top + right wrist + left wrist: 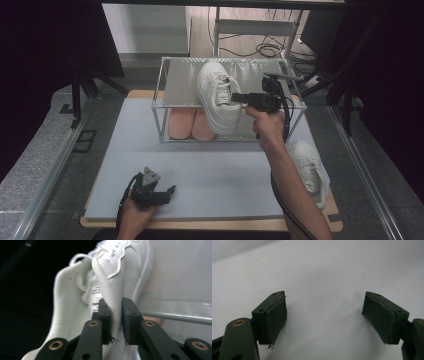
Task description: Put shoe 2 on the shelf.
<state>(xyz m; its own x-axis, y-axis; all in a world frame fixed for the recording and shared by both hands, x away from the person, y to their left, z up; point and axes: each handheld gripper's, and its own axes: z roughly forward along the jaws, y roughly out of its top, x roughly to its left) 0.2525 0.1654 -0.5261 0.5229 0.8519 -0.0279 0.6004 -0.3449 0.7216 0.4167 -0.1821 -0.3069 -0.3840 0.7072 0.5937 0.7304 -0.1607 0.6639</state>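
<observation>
A two-tier rack of silver metal bars with a flat sheet-metal top shelf (180,85) stands at the far side of the pale grey worktop (200,170), and everything else is placed from it. A white leather lace-up sneaker (216,95) sits on the rack's top shelf towards its right half, toe pointing to the rack's back and heel overhanging the rack's front edge. The right tongs (236,97), held in a hand that comes in just in front of the rack's right end, reach level across to the shoe's opening; in the right gripper view the right tongs (116,315) stand nearly closed with the white mesh-lined edge of the shoe's collar between the pads, both pads against the fabric. On the rack's lower shelf, under the sneaker, lies a pair of pale pink slippers (190,124). A second white sneaker (307,167) lies on the worktop in front of the rack's right corner, partly behind the person's forearm. The left tongs (157,192) rest low on the worktop well in front of the rack's left half; in the left gripper view the left tongs (324,315) stand wide apart with bare worktop between the pads.
</observation>
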